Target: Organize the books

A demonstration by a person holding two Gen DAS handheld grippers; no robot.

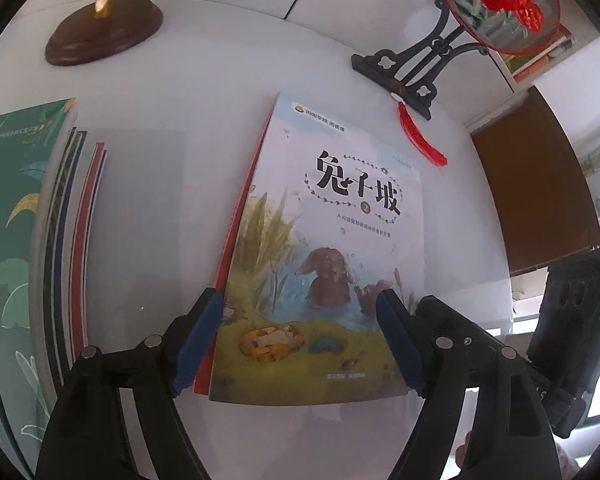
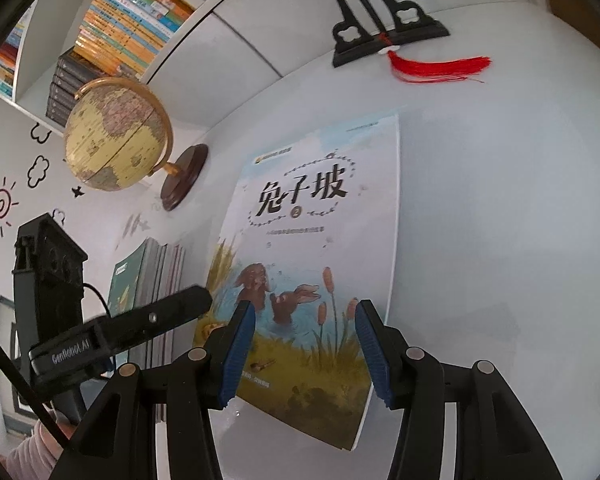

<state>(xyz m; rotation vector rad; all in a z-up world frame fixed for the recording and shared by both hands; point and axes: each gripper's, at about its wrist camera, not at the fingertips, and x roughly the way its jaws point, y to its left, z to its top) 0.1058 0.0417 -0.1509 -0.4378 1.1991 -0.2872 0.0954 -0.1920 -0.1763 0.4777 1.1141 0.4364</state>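
The rabbit picture book [image 1: 320, 248] is seen lying flat on the white table [image 1: 148, 208], right of a book row [image 1: 72, 240], framed by the spread, empty jaws of the left gripper [image 1: 300, 344] and right gripper [image 2: 306, 350].

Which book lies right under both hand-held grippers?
The rabbit picture book, lying flat and face up on the white table, with a red book beneath it. The other books stand upright at the left.
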